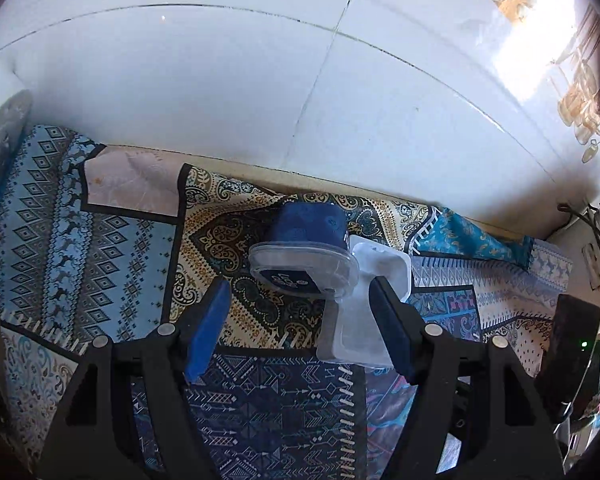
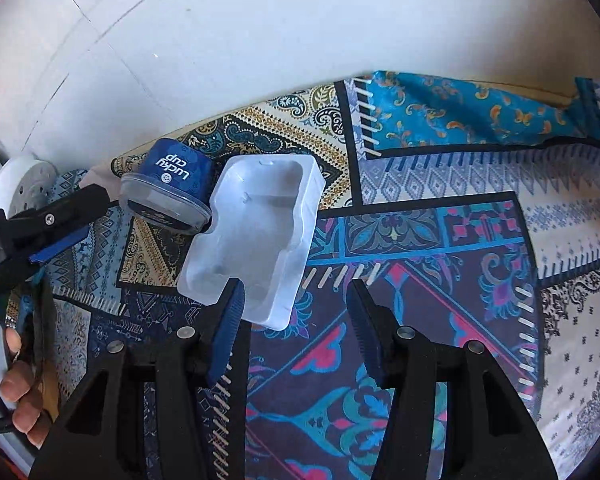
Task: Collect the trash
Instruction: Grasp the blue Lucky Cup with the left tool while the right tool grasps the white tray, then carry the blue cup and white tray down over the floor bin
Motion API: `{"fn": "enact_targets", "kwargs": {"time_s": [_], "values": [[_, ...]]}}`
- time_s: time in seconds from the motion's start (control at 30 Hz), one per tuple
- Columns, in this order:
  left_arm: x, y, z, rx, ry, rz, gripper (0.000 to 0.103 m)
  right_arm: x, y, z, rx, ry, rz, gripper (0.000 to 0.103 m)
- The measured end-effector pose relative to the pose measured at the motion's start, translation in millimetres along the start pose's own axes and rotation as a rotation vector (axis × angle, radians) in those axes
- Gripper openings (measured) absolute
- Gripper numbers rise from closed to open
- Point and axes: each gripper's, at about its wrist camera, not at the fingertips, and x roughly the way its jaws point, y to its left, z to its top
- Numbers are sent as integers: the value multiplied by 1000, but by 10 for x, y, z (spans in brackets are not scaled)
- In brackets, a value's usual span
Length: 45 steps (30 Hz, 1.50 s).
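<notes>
- Right wrist view only: the cup's label, upside down, reads "Lucky cup"; the left gripper (image 2: 66,224) enters from the left edge, with fingers of the person's hand (image 2: 20,396) below it at the lower left.
- Left wrist view only: a sunlit reflection of furniture on the floor at upper right, and a dark object with a small green light at the right edge, too blurred to name.
- Blue cup (image 1: 306,248) (image 2: 170,188) lies on its side on the cloth, its clear lid facing the cameras. What is inside cannot be told.
- Clear plastic tray (image 1: 358,320) (image 2: 256,248), a moulded package insert, lies just beside the cup, touching or nearly touching its lid. Its hollow faces up and holds nothing visible.
- Left gripper (image 1: 300,324): jaws apart, nothing clamped. The cup's lid sits just ahead of the gap; the tray's near end lies against the inner side of the right-hand finger.
- Right gripper (image 2: 296,332): jaws apart, nothing clamped. The left-hand finger overlaps the tray's near edge; contact cannot be told.
- Surface: a patchwork cloth (image 1: 100,248) (image 2: 440,240) in blue, cream, teal and pink patterns.
- Beyond the cloth: glossy white floor tiles (image 1: 220,80) (image 2: 220,40) with thin grout lines. A white perforated disc (image 2: 24,184) sits at the cloth's far left.
</notes>
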Motion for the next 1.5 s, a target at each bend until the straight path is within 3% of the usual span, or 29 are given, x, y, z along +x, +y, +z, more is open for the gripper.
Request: {"fn": "enact_targets", "kwargs": {"time_s": [0.07, 0.3, 0.53, 0.63, 0.7, 0.97, 1.23, 1.5], "values": [[119, -25, 26, 7, 17, -7, 70, 77, 17, 12, -7, 11, 3, 37], [419, -71, 89, -4, 33, -6, 70, 123, -8, 3, -56, 27, -32, 18], [628, -174, 149, 0, 38, -7, 74, 96, -186, 12, -27, 43, -32, 18], [735, -253, 160, 18, 50, 8, 74, 99, -169, 30, -42, 36, -52, 17], [806, -303, 165, 29, 56, 18, 74, 116, -132, 20, -51, 36, -50, 11], [926, -470, 170, 70, 54, 78, 74, 63, -66, -63, -36, 24, -42, 9], [650, -588, -48, 145, 16, 121, 74, -278, -151, -189, -40, -15, -37, 9], [-87, -680, -418, 140, -43, 144, 74, -945, -241, -401, -69, -83, -14, 9]]}}
